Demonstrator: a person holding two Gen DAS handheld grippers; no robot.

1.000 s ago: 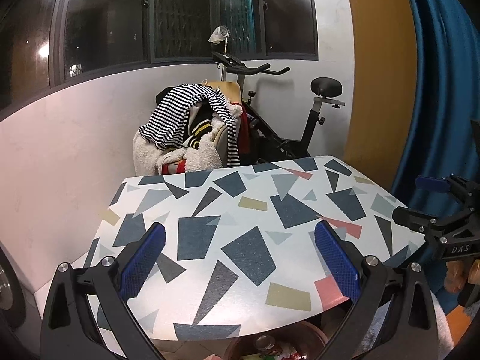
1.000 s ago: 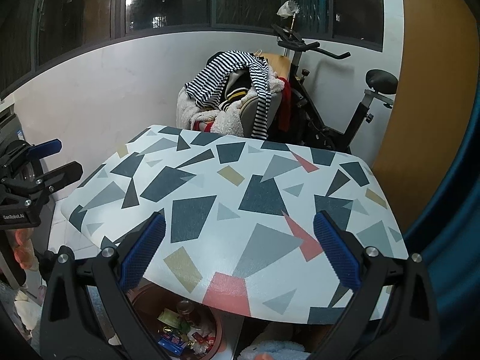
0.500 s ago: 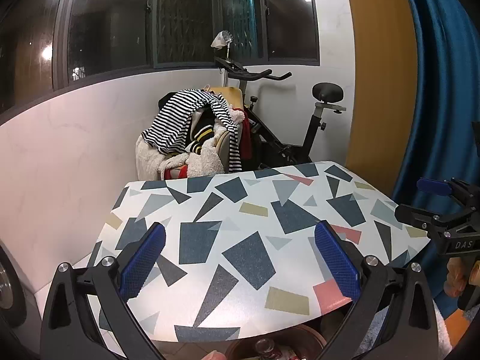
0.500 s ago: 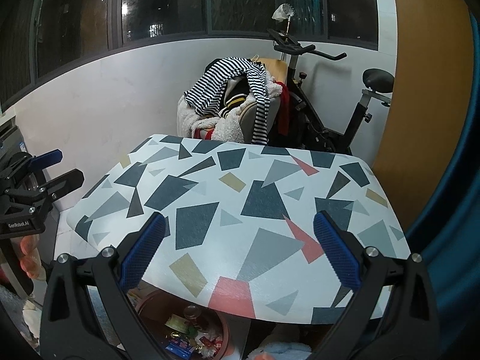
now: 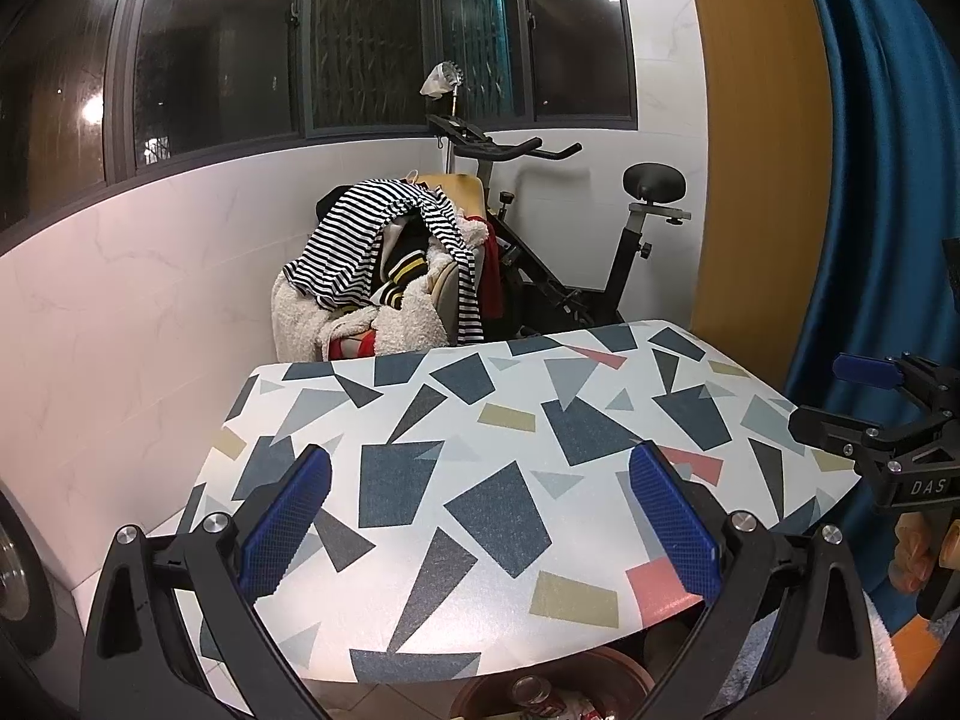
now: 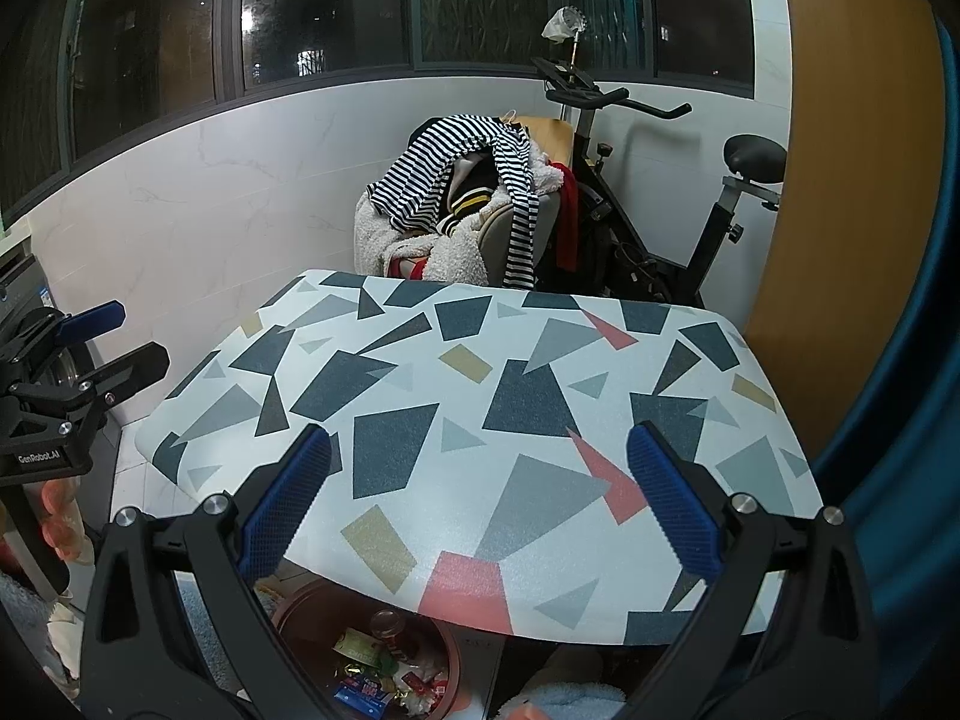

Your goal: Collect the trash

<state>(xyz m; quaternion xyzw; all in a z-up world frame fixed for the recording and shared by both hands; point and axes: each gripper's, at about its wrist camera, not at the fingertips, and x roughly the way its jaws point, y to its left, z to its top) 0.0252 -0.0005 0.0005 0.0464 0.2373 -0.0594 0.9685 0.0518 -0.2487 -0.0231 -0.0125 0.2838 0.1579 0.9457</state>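
We hold both grippers level above the near edge of the table (image 5: 456,480), and both point toward the far wall; the left gripper (image 5: 480,516) has its blue pads spread wide with nothing between them, and the right gripper (image 6: 480,498) is spread in the same way and also holds nothing. From the left wrist view the right gripper shows at the right margin, with fingers of the hand (image 5: 912,558) wrapped on its handle; from the right wrist view the left gripper shows at the left margin, apart from the table. Below the near edge of the table stands a brown bin (image 6: 444,654); inside it lies the trash (image 6: 384,660), wrappers and a can; we cannot tell each piece. The tabletop carries only its pattern of grey, dark blue, red and yellow shapes. Behind the table a chair (image 5: 462,276) is piled with clothes, a striped shirt (image 5: 360,246) on top; just beside it stands an exercise bike (image 5: 600,276), and further the white wall and dark windows (image 5: 360,42).
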